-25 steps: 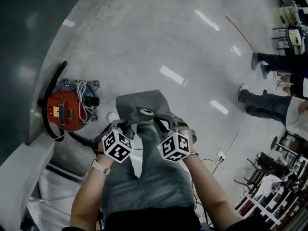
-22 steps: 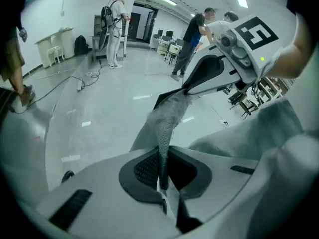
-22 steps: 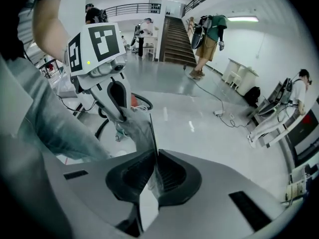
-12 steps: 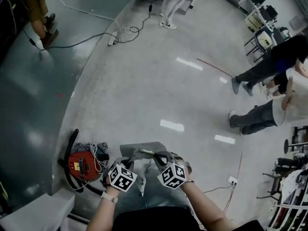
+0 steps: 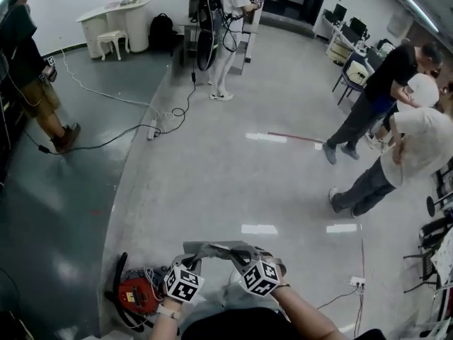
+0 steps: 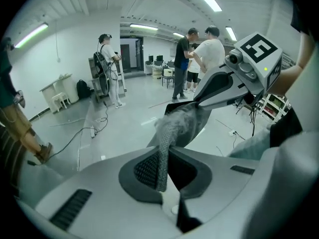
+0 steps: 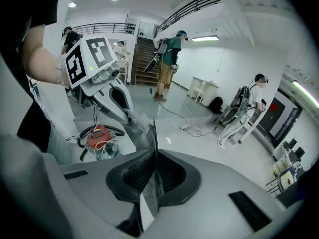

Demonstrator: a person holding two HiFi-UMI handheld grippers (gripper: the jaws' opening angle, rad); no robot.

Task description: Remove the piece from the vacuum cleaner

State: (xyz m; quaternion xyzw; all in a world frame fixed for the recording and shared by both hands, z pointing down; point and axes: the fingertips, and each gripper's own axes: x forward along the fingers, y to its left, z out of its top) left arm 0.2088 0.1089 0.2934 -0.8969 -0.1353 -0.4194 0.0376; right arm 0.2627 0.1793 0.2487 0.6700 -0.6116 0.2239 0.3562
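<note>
A flat grey fabric piece (image 5: pixel 214 249) hangs stretched between my two grippers, lifted well above the floor. The left gripper (image 5: pixel 192 260) is shut on its left edge, and in the left gripper view the fabric (image 6: pixel 180 126) runs out from between the closed jaws (image 6: pixel 162 169). My right gripper (image 5: pixel 238 258) is shut on the piece's right edge, where the cloth (image 7: pixel 141 132) is pinched at the jaws (image 7: pixel 152 176). The red vacuum cleaner (image 5: pixel 136 292) with its black hose stands on the floor below and to the left, also showing as the vacuum (image 7: pixel 99 136) in the right gripper view.
Several people stand around: one by a rack at the back (image 5: pixel 225 20), one at the far left (image 5: pixel 28 69), two at the right (image 5: pixel 396 133). A cable with a power strip (image 5: pixel 151 130) trails across the floor. Chairs and desks (image 5: pixel 354 41) line the far right.
Both grippers have risen together with the grey piece held between them. The vacuum cleaner now lies farther below, and the head view has swung up to show the room.
</note>
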